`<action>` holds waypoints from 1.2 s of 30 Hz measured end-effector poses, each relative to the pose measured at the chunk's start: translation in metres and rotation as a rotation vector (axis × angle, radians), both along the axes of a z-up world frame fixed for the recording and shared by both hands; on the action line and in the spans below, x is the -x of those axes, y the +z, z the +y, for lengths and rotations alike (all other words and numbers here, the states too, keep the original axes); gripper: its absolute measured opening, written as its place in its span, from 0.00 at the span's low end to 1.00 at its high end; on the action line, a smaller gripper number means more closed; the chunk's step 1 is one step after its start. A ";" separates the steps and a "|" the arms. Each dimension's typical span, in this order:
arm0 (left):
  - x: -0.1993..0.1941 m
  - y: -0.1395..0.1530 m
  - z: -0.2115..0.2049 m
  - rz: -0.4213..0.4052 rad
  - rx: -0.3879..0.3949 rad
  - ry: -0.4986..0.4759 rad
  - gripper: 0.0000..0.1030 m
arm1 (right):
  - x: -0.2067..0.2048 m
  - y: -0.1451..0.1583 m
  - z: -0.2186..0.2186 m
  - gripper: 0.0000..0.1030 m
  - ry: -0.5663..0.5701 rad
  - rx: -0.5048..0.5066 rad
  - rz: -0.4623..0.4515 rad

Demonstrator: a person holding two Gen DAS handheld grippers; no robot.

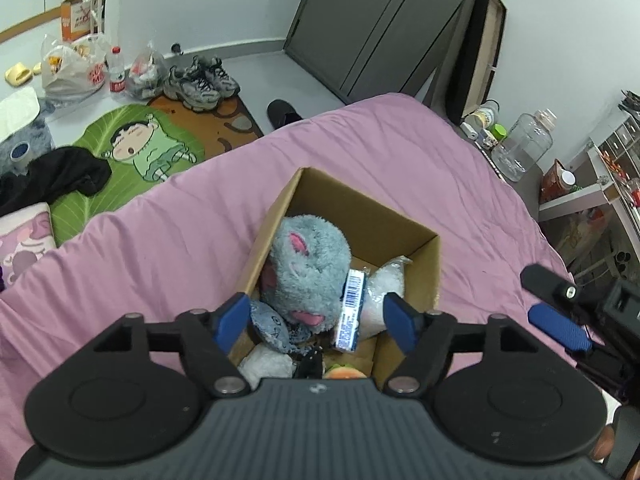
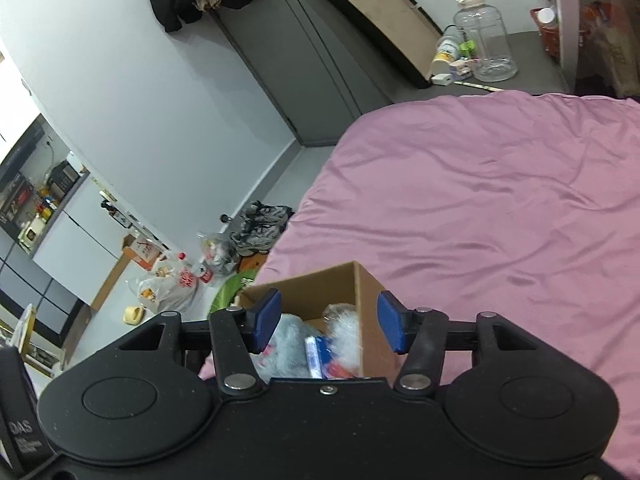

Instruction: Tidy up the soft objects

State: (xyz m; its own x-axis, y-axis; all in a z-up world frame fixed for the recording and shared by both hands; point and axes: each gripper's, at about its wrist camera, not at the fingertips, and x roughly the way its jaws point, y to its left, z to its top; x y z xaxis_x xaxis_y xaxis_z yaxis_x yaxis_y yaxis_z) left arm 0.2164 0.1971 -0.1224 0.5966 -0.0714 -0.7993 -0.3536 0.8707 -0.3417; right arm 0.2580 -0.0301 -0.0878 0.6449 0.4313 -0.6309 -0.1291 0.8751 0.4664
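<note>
An open cardboard box (image 1: 360,208) stands on the pink bed cover (image 1: 160,232). Inside lie a grey plush toy (image 1: 308,268) with pink ears, a white fluffy item in clear wrap (image 1: 384,284), a blue-and-white packet with a barcode (image 1: 351,312) and a blue patterned soft piece (image 1: 276,328). My left gripper (image 1: 318,320) hovers open over the box's near end, its pads apart from the toys. In the right wrist view the box (image 2: 360,292) and the grey plush toy (image 2: 288,344) lie under my right gripper (image 2: 328,324), which is open and holds nothing.
The right gripper's blue pad (image 1: 560,326) shows at the left wrist view's right edge. Beside the bed, the floor holds a cartoon mat (image 1: 140,144), sneakers (image 1: 200,80), plastic bags (image 1: 68,68) and black clothing (image 1: 56,176). A large clear jug (image 2: 484,40) stands on the dark bedside surface.
</note>
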 end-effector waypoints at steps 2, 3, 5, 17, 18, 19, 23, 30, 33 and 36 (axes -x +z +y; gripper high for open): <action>0.002 0.006 -0.006 -0.004 -0.007 -0.014 0.78 | 0.005 0.001 -0.006 0.61 -0.013 0.016 0.009; 0.003 0.008 -0.009 -0.004 -0.008 -0.022 0.82 | 0.006 0.002 -0.010 0.64 -0.024 0.022 0.016; 0.005 0.015 -0.016 0.003 -0.018 -0.042 0.85 | 0.012 0.004 -0.019 0.67 -0.042 0.035 0.019; 0.031 0.058 -0.064 -0.062 -0.107 -0.133 0.98 | 0.061 0.034 -0.077 0.98 -0.087 0.054 -0.050; 0.034 0.061 -0.067 -0.068 -0.109 -0.135 1.00 | 0.065 0.037 -0.081 1.00 -0.091 0.055 -0.058; 0.038 0.064 -0.071 -0.079 -0.117 -0.137 1.00 | 0.068 0.039 -0.086 1.00 -0.094 0.055 -0.066; 0.054 0.080 -0.083 -0.118 -0.165 -0.151 1.00 | 0.074 0.050 -0.102 1.00 -0.105 0.055 -0.071; 0.077 0.109 -0.097 -0.166 -0.209 -0.150 1.00 | 0.095 0.068 -0.126 1.00 -0.117 0.049 -0.105; 0.088 0.119 -0.101 -0.197 -0.195 -0.146 1.00 | 0.108 0.074 -0.136 1.00 -0.130 0.045 -0.117; 0.099 0.128 -0.111 -0.221 -0.219 -0.152 1.00 | 0.120 0.079 -0.145 1.00 -0.131 0.050 -0.131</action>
State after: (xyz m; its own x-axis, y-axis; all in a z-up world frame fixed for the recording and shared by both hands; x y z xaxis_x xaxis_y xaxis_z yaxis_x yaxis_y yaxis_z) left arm 0.1174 0.0864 0.0058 0.7529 -0.0139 -0.6580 -0.1526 0.9688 -0.1951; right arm 0.1382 -0.1748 -0.0086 0.7714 0.3086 -0.5565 -0.0694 0.9101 0.4085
